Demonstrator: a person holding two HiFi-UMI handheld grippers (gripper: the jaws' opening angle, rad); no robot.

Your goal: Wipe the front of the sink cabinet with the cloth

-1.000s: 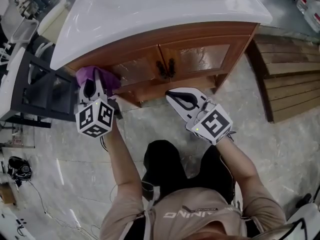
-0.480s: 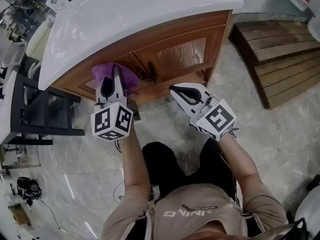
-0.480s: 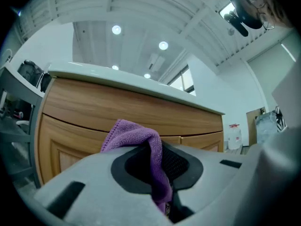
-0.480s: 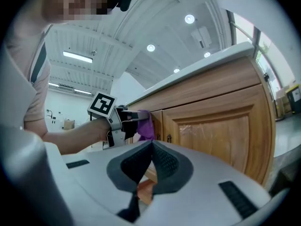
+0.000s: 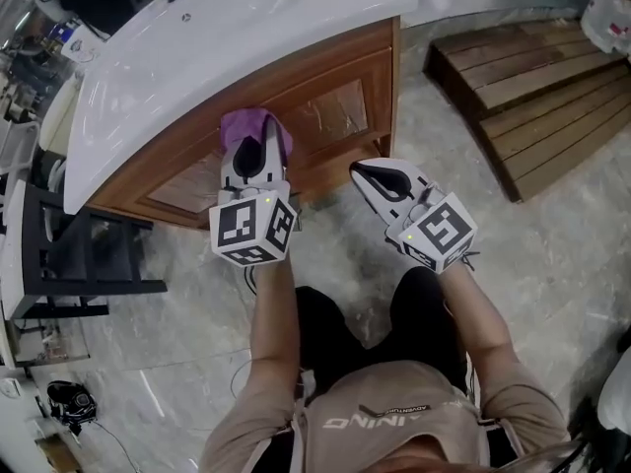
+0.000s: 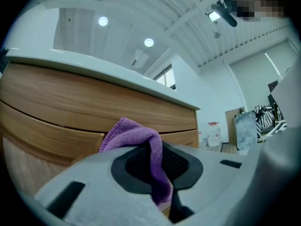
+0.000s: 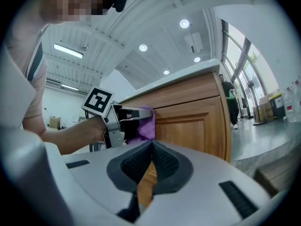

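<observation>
We had swept the left hand-held gripper [image 5: 254, 154] rightward along the cabinet front [image 5: 340, 106] over the last second; it stayed clenched on the purple cloth [image 5: 248, 126], pressed about where the doors meet (left half likely done, right door left); the right hand-held gripper [image 5: 373, 177] hung closed and empty.

- The right gripper [image 7: 152, 143] has its jaws pressed together, with nothing between them.
- Beyond it, the left gripper [image 7: 139, 112] clamps a purple cloth [image 7: 145, 127] against the wooden cabinet front [image 7: 188, 121], just under the white sink top [image 7: 174, 81].
- The left gripper's marker cube [image 7: 98, 100] faces the camera.
</observation>
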